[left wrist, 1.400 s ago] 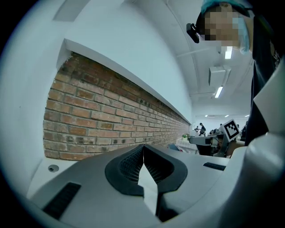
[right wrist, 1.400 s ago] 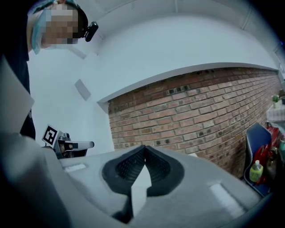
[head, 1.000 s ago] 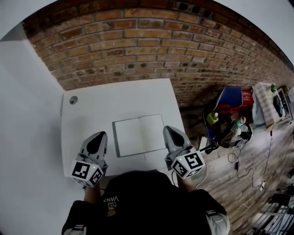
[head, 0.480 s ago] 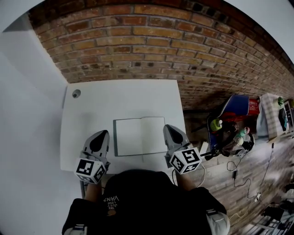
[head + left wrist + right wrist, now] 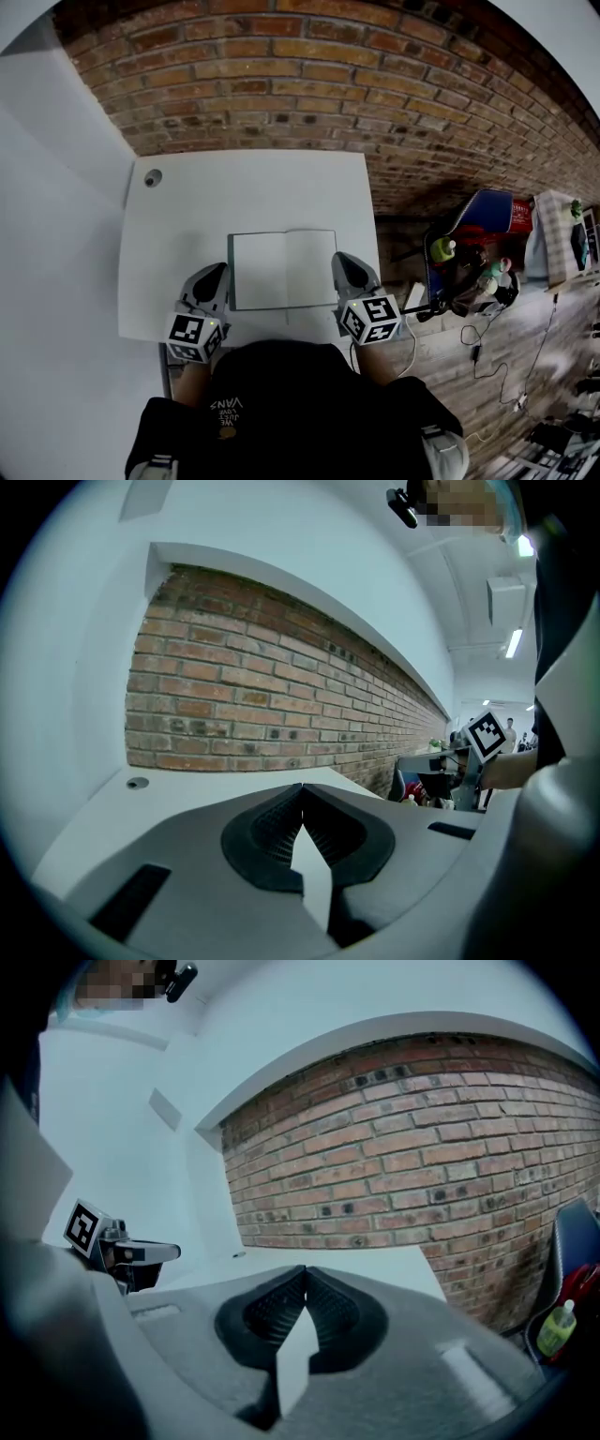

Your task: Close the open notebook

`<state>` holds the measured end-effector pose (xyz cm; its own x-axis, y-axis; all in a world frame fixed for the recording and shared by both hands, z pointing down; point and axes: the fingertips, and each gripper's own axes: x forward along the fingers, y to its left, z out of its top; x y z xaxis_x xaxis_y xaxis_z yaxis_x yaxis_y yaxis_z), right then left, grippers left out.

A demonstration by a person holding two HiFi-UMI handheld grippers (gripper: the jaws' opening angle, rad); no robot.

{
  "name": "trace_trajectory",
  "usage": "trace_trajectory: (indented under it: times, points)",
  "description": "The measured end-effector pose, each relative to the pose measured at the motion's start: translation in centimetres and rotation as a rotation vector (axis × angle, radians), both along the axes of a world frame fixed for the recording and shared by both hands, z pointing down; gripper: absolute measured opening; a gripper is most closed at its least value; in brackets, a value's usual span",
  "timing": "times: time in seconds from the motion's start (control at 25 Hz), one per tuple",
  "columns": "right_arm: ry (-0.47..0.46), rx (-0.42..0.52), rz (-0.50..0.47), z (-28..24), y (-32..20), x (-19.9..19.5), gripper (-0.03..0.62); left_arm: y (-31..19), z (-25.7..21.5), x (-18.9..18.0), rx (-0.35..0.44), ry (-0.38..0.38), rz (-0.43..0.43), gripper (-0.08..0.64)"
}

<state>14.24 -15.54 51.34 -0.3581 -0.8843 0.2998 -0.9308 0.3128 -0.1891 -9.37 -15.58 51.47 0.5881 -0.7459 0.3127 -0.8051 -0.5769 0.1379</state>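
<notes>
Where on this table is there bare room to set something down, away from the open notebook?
The far half of the white table is bare, from the open notebook back to the brick wall, except a small round hole at its far left corner. The near edge is crowded: left gripper and right gripper flank the notebook.

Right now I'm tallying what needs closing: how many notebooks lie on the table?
1. The open notebook lies flat near the white table's front edge; the person's head hides a strip there.
</notes>
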Motion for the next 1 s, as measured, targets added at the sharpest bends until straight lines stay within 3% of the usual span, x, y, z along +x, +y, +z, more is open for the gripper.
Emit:
trace_trajectory:
  times: [0.64, 1.0]
  points:
    - [0.069, -0.172, -0.003, 8.8, -0.1, 1.0, -0.002, -0.1, 7.5, -0.1, -0.136, -0.084, -0.014, 0.011]
    - [0.113, -0.256, -0.043, 12.4, 0.3, 0.4, -0.002, 0.6, 12.6, -1.2, -0.333, -0.061, -0.099, 0.012]
